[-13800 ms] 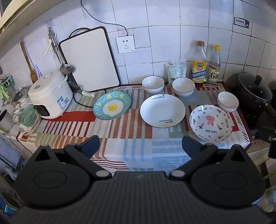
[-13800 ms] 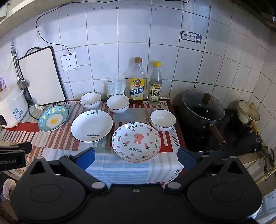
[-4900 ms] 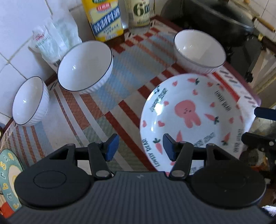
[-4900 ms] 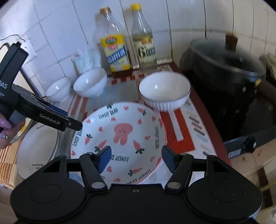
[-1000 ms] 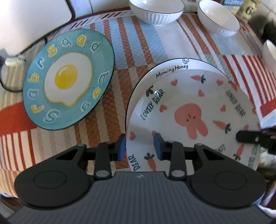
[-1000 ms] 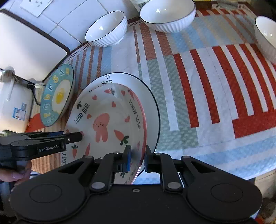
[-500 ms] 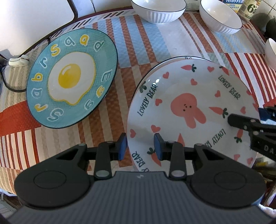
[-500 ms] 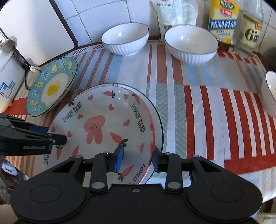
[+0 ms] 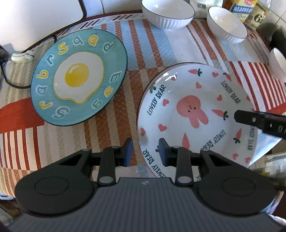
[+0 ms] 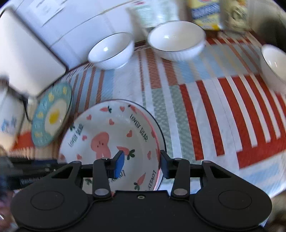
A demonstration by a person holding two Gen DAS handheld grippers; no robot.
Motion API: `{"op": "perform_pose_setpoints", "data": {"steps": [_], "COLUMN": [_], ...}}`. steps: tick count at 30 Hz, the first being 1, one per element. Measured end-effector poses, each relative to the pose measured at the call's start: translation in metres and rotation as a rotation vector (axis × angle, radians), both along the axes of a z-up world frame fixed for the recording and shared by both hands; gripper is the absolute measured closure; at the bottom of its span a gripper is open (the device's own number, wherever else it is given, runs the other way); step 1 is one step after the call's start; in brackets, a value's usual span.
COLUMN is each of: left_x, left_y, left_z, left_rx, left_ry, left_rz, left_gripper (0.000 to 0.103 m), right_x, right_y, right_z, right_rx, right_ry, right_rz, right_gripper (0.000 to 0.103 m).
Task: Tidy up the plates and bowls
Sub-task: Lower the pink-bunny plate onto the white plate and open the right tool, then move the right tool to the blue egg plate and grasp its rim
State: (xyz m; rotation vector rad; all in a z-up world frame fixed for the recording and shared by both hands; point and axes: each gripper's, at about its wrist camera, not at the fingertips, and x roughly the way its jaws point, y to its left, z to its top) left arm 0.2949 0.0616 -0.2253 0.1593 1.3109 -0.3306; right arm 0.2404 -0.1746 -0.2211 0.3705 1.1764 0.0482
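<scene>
The bunny "Lovely Bear" plate (image 9: 193, 110) (image 10: 107, 139) lies nested on the white plate, of which only the dark rim (image 9: 178, 63) (image 10: 161, 132) shows. My left gripper (image 9: 145, 151) straddles the bunny plate's near-left rim with gaps on both sides. On the right side of that plate, the jaws of my right gripper (image 10: 142, 162) are opening around the rim, pads off it. One right finger (image 9: 259, 121) reaches over the plate. The blue egg plate (image 9: 78, 76) (image 10: 51, 114) lies to the left. Three white bowls (image 9: 168, 12) (image 9: 227, 26) (image 9: 278, 62) stand behind and to the right.
A white cutting board (image 9: 35, 17) leans on the tiled wall at back left, with a plug and cord (image 9: 21, 57) below it. A rice cooker (image 10: 9, 114) stands at the far left. Bottles (image 9: 239, 9) stand behind the bowls. A striped cloth (image 10: 223, 116) covers the counter.
My right gripper's jaws have gone from shut on the bunny plate's rim to apart. The bunny plate has settled over the white plate. The left gripper has stayed in place.
</scene>
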Motion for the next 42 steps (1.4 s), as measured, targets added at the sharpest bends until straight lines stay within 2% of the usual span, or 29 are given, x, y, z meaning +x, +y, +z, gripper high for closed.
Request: {"op": "perform_pose_setpoints", "data": {"steps": [1, 3, 6, 9, 18, 23, 27, 31, 34, 38, 42], "left_x": [0.000, -0.001, -0.003, -0.008, -0.018, -0.014, -0.002, 0.011, 0.023, 0.046, 0.075], "left_y": [0.003, 0.009, 0.020, 0.034, 0.093, 0.124, 0.144, 0.157, 0.164, 0.179, 0.194], "left_z": [0.002, 0.007, 0.018, 0.036, 0.103, 0.123, 0.122, 0.109, 0.092, 0.058, 0.021], "left_rx": [-0.013, -0.038, -0.085, -0.139, -0.214, -0.214, -0.193, -0.157, -0.144, -0.157, -0.162], "left_ry": [0.000, -0.003, -0.008, -0.036, -0.214, -0.322, -0.375, -0.418, -0.441, -0.400, -0.344], "left_rz": [0.008, 0.024, 0.043, 0.063, 0.141, 0.192, 0.232, 0.278, 0.321, 0.378, 0.445], "left_gripper": [0.072, 0.072, 0.072, 0.072, 0.069, 0.063, 0.061, 0.055, 0.050, 0.049, 0.051], "right_x": [-0.001, -0.004, -0.009, -0.013, 0.003, 0.027, 0.053, 0.078, 0.095, 0.117, 0.135], "right_y": [-0.004, -0.006, -0.005, -0.001, 0.048, 0.078, 0.095, 0.107, 0.116, 0.123, 0.122], "right_z": [0.001, 0.007, 0.017, 0.035, 0.113, 0.132, 0.117, 0.090, 0.066, 0.031, 0.000], "right_rx": [0.019, -0.002, -0.016, 0.020, 0.044, 0.077, 0.095, 0.141, 0.128, 0.101, 0.142], "right_ry": [-0.005, -0.029, -0.051, -0.096, -0.298, -0.380, -0.400, -0.363, -0.322, -0.246, -0.147], "right_rz": [-0.022, -0.023, 0.024, 0.090, 0.411, 0.521, 0.549, 0.526, 0.515, 0.498, 0.436], "right_gripper": [0.051, 0.051, 0.051, 0.051, 0.051, 0.051, 0.051, 0.051, 0.051, 0.051, 0.051]}}
